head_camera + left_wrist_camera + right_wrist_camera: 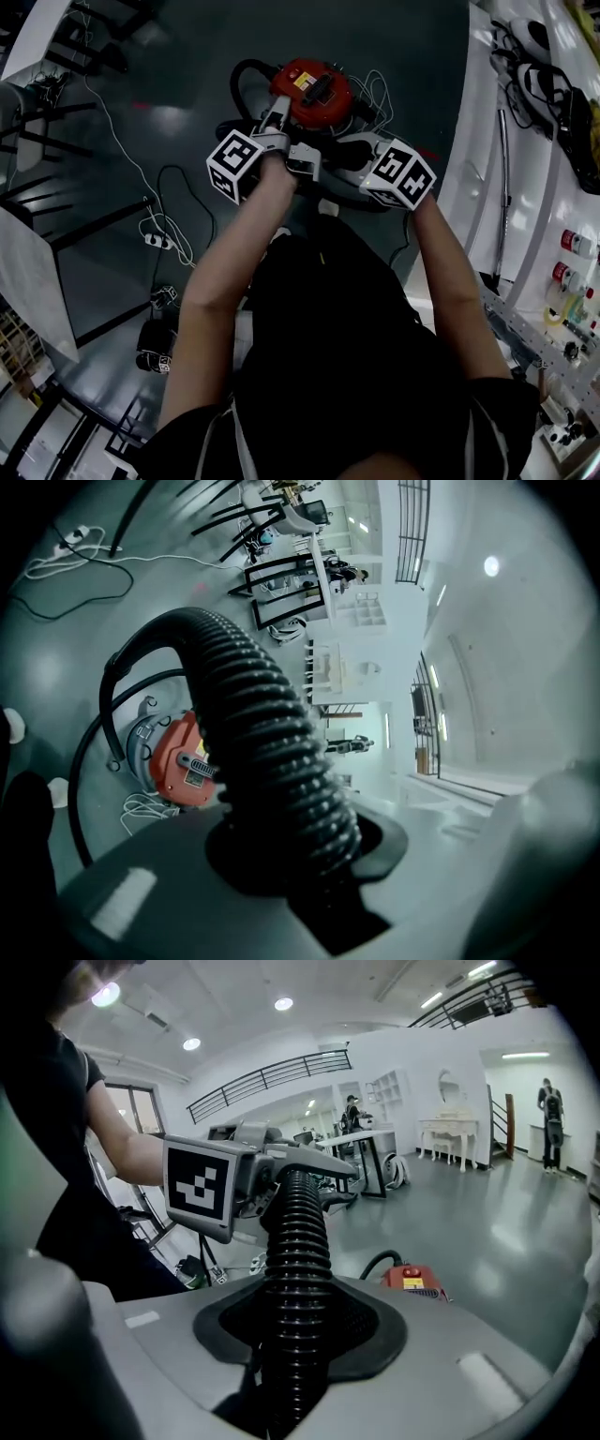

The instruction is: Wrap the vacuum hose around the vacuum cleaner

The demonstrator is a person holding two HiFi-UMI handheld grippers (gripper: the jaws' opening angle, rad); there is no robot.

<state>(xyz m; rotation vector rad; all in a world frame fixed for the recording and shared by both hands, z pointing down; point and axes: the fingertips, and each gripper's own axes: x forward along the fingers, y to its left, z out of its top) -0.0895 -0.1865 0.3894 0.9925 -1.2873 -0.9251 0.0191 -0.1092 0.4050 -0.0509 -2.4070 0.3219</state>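
The red-topped vacuum cleaner (314,94) stands on the dark floor ahead of me, also visible low in the left gripper view (178,761) and the right gripper view (412,1279). Its black ribbed hose (253,724) arcs up from the machine and passes through my left gripper (309,855), which is shut on it. The same hose (295,1260) runs on from the left gripper's marker cube (202,1190) into my right gripper (291,1354), lying in its dark pad with the jaws closed around it. From the head view, the left gripper (277,127) and right gripper (361,155) sit side by side just above the vacuum.
A white power cable (141,178) and a power strip (155,241) trail over the floor at left, near black frame legs (84,216). A white bench (525,187) with shoes, bottles and a metal tube borders the right. Desks and chairs (366,1152) stand farther back.
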